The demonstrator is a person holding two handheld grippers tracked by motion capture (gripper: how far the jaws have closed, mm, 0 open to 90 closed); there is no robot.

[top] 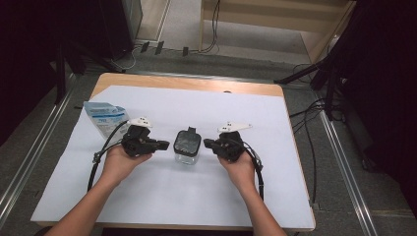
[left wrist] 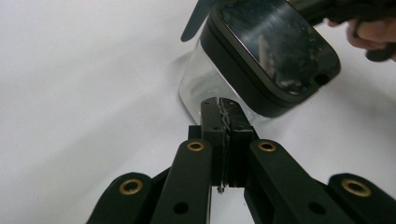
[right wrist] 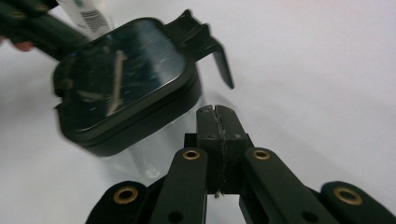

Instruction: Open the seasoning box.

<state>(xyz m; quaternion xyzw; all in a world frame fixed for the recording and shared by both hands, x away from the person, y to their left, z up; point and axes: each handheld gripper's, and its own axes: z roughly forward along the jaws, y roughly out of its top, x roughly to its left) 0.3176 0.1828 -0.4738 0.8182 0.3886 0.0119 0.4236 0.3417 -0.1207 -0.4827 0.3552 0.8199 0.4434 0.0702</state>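
With both tongs, left (top: 164, 145) and right (top: 207, 143), closed empty beside it, the jar (top: 187, 146) could be toppled if nudged sideways.

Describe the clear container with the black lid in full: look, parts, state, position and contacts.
The container is a small, squarish jar with rounded corners and clear walls that look like plastic or glass. A glossy black lid sits closed on top, with a black latch tab jutting from its far edge. It stands upright on the white sheet at mid-table, between the left gripper and the right gripper, both with jaws shut beside it; contact cannot be told.
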